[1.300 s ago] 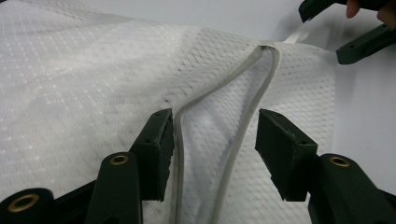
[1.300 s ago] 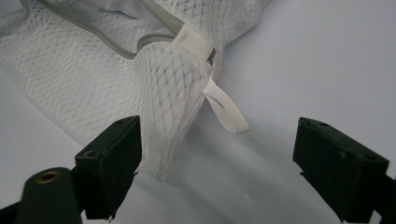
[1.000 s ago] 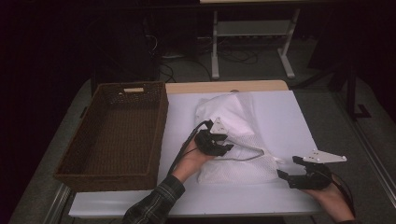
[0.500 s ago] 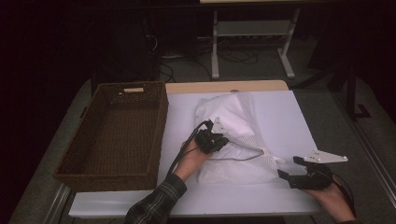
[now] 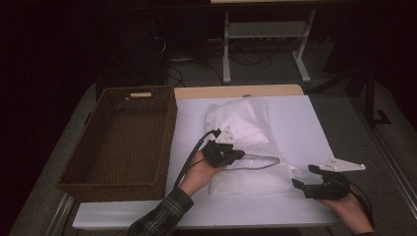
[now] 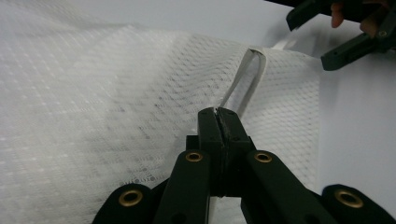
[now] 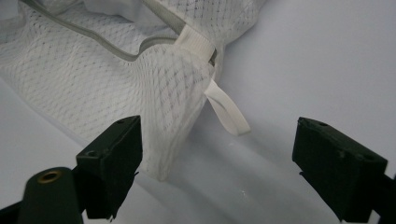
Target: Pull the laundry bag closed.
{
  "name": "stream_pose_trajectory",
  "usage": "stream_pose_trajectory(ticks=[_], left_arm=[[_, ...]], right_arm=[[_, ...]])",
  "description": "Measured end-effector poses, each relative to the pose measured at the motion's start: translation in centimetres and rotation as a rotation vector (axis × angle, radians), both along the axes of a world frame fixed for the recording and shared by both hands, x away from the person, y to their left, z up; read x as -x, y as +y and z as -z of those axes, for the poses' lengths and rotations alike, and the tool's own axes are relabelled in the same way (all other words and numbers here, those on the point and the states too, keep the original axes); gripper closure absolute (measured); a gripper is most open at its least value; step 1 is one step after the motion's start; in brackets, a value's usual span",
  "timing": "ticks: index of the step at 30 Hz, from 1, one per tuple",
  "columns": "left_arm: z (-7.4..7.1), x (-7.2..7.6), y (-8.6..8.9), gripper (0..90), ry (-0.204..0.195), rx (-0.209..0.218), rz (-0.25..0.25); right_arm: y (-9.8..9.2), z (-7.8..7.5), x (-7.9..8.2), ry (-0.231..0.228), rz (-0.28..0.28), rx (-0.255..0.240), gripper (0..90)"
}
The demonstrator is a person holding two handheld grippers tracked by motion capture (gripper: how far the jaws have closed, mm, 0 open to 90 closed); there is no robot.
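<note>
Nearest, at 5 o'clock on the table [image 5: 314,123]: right gripper [image 5: 301,178] spread wide, grasping nothing, low over the white sheet. Seen between its jaws, corner of the mesh bag [image 7: 159,88] with a small white tab [image 7: 226,112] sticking out toward 5 o'clock, not touched.

At the middle, near 7 o'clock of the bag [image 5: 251,147]: left gripper [image 6: 218,114] just clamped, jaws closed tight on the end of the pull loop [image 6: 250,77]. Loop drawn taut from the mesh toward the jaws, bag itself lying flat at the centre of the sheet, folded part toward 12 o'clock.

Risks, as a judgement: grip only on a thin strip, so slipping out likely if pulled sideways or too quick. Pull without the right gripper pinning the corner would probably drag the whole bag toward 9 o'clock instead of opening it. Tab small and flat on the sheet, easy to miss, with jaws then catching mesh or sheet instead.

Farther, at 9 o'clock: wicker basket [image 5: 123,137], well apart from the bag. Nothing between bag and basket except the left forearm and the cable [image 5: 189,160]. Beyond, at 12 o'clock, bare wooden table edge, then a metal stand [image 5: 265,44] on the dark floor, out of the way.
</note>
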State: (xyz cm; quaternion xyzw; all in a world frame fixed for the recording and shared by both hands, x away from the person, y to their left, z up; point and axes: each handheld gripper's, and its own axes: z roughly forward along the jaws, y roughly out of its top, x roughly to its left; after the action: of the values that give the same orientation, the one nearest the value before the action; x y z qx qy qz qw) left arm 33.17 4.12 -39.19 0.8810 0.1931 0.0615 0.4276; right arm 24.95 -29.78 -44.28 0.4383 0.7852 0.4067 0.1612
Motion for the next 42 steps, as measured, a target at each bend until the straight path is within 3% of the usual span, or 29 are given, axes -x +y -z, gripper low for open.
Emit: stream_pose_trajectory(ticks=[5,10,21,27,30,34,42], left_arm=[[1.2,0.3,-0.6,89.6,0.033,-0.015,0.024],[3.1,0.6,-1.5,89.6,0.055,-0.086,0.049],[4.7,0.0,-1.6,88.1,0.081,-0.109,0.030],[4.5,0.1,-1.5,72.9,0.092,-0.085,0.035],[3.8,0.4,-1.2,66.2,0.109,-0.047,0.047],[3.1,0.9,-0.8,56.3,0.111,-0.031,0.055],[2.1,2.7,2.0,36.2,0.100,0.009,-0.005]], right_arm=[[0.0,0.1,-0.1,0.000,-0.001,-0.001,15.6],[0.0,0.1,-0.2,0.002,-0.002,-0.005,15.6],[0.1,0.1,-0.1,0.000,-0.008,-0.002,15.6],[0.1,0.1,-0.1,0.002,-0.013,0.002,15.6],[0.1,0.0,-0.1,0.002,-0.018,0.007,15.7],[0.1,0.0,-0.1,-0.003,-0.021,0.005,16.2],[0.8,-0.3,-0.7,-0.009,-0.052,0.005,16.2]])
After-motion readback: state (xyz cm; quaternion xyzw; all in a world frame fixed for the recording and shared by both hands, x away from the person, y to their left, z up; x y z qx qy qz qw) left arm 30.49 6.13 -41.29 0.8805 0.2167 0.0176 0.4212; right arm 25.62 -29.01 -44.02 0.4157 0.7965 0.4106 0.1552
